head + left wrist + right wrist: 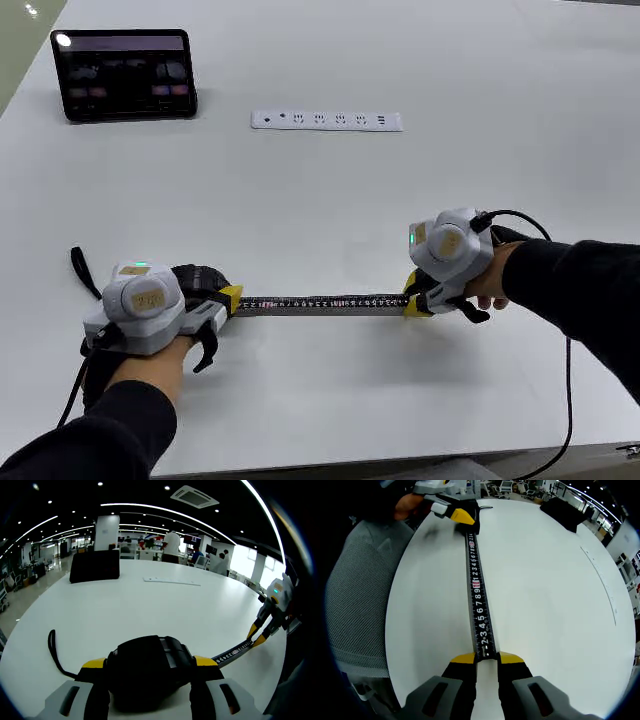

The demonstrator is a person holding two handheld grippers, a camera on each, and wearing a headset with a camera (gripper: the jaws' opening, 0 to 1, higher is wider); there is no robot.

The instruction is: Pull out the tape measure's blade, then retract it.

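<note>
The left gripper [226, 301] clamps the tape measure case [198, 281]. The right gripper [412, 301], to its right, pinches the tip of the extended blade [320, 303].

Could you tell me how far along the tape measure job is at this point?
Done: the blade is out, stretched between the grippers. In hand: the left gripper clamps the case, and the right gripper pinches the blade's tip. Left: retracting it.

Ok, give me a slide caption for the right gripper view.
Right gripper pinching the tip of the blade, drawn out across the white table from its case.
</note>
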